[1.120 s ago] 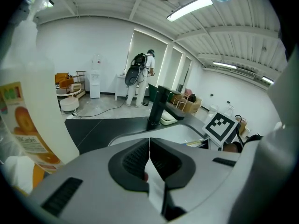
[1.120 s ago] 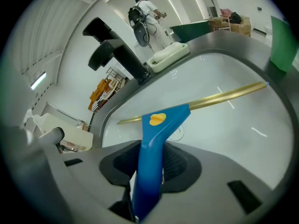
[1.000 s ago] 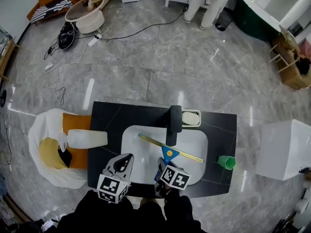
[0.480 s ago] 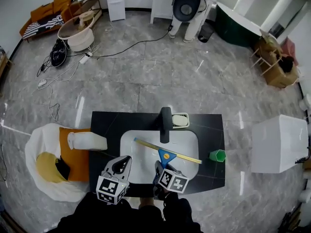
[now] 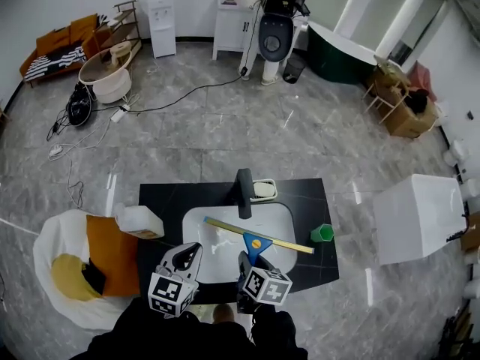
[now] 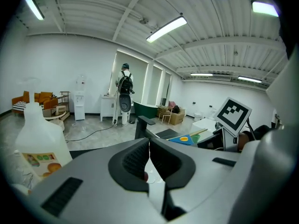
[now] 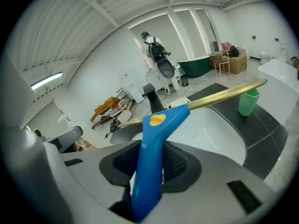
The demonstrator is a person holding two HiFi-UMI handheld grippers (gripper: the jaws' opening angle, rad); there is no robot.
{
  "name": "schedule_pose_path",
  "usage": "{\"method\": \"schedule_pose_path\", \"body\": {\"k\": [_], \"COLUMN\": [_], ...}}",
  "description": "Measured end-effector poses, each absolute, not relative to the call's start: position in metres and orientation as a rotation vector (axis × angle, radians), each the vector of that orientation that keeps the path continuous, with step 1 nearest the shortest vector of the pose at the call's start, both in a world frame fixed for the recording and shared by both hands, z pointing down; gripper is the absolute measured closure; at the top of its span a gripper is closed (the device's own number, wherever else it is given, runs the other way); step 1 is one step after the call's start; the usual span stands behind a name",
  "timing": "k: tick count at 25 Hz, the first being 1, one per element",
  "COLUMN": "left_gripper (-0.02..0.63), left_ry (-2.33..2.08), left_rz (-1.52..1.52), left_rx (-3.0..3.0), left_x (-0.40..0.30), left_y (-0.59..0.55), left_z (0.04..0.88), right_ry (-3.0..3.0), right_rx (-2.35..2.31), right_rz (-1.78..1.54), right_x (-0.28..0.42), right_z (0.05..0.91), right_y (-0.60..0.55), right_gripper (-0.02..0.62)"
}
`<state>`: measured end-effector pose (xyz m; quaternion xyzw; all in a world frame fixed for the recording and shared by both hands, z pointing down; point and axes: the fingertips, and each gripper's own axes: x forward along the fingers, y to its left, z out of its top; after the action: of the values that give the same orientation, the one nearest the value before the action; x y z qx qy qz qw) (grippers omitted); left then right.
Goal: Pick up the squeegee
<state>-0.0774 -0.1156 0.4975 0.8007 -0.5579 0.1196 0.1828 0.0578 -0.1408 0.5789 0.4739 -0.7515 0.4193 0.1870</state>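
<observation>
The squeegee (image 5: 257, 238) has a blue handle (image 7: 152, 164) with a yellow spot and a long brass-coloured blade bar (image 7: 219, 95). My right gripper (image 5: 247, 261) is shut on the handle and holds the squeegee lifted above the white sink basin (image 5: 217, 257), the bar lying across it. In the right gripper view the handle stands up between the dark pads (image 7: 176, 164). My left gripper (image 5: 191, 251) hovers over the basin's left front rim, jaws shut together with nothing between them (image 6: 149, 160).
The basin sits in a black countertop (image 5: 161, 201) with a black faucet (image 5: 244, 193) and a white soap dish (image 5: 262, 190) behind it. A white jug (image 5: 139, 222) stands at the left, a green cup (image 5: 322, 233) at the right. A white box (image 5: 416, 216) stands further right.
The squeegee has come up off the basin in my right gripper. Both grippers have risen, and the head view has tilted to show more of the room.
</observation>
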Motion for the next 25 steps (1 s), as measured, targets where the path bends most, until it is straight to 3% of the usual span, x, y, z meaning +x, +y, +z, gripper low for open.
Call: {"method": "schedule_pose_path", "body": {"k": [25], "left_gripper": [0.581], "left_ry": [-1.398], "left_rz": [0.259], "left_rx": [2.590], "left_x": [-0.016], "left_y": [-0.016], "left_z": [0.405], "right_ry": [-2.354], "right_rx": [1.861], "right_rz": [0.581], "right_x": [0.138], "right_z": [0.416], "right_y": [-0.005], "right_gripper": [0.459]}}
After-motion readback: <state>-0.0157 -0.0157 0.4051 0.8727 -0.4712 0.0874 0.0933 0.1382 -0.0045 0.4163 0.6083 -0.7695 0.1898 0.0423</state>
